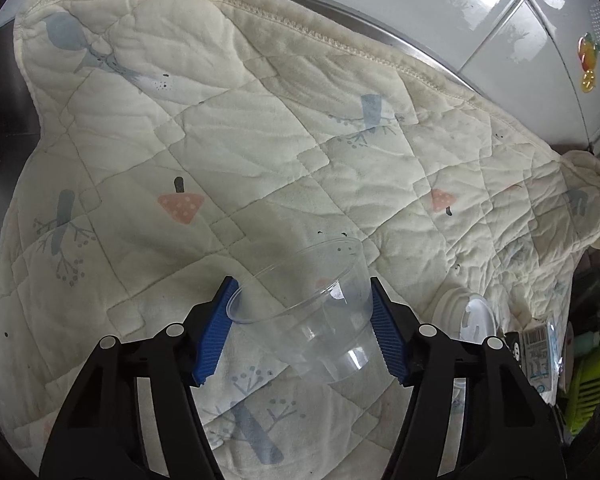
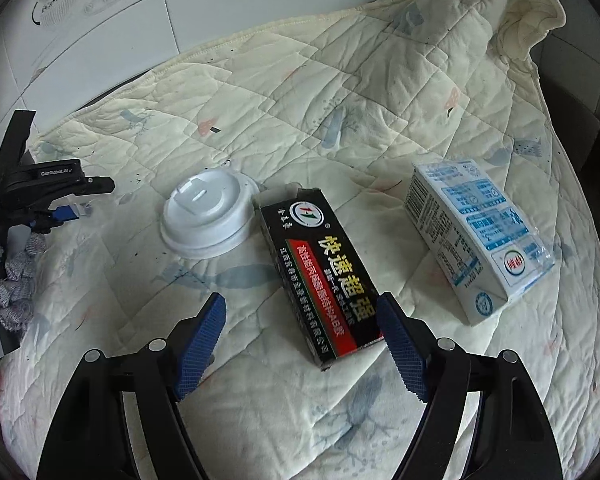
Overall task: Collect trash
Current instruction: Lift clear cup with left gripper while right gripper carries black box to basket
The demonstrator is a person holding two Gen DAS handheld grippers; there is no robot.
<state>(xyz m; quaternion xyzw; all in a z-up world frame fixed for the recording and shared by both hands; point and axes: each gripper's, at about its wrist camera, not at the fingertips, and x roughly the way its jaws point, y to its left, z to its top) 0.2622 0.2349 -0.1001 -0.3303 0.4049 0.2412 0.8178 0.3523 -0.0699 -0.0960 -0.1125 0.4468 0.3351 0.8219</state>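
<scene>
A cream quilt (image 1: 227,148) printed with pale blue trees and pink mushrooms covers the bench, which backs onto a white tiled wall (image 2: 147,12).

The left tool (image 1: 302,330) is clamped on a clear plastic cup (image 1: 320,316). The cup lies tipped between the blue pads (image 1: 213,332), its rim toward the left pad and its base low and to the right; both pads touch its sides. Just right of that tool a white lid (image 1: 474,316) rests on the quilt, and beyond it the edge of a carton (image 1: 538,354) shows at the bench's rim.

The right tool (image 2: 300,346) stands with its pads apart, holding nothing. A black box (image 2: 320,276) with gold lettering lies flat on the quilt; its near end reaches in between the pads, close to the right one, though I cannot tell if it touches. From this side, the same lid (image 2: 207,216) sits touching the box's far left corner. The blue-and-white carton (image 2: 476,236) lies on its side to the right, well apart from the box. The left tool (image 2: 65,212) appears at the far left edge.
</scene>
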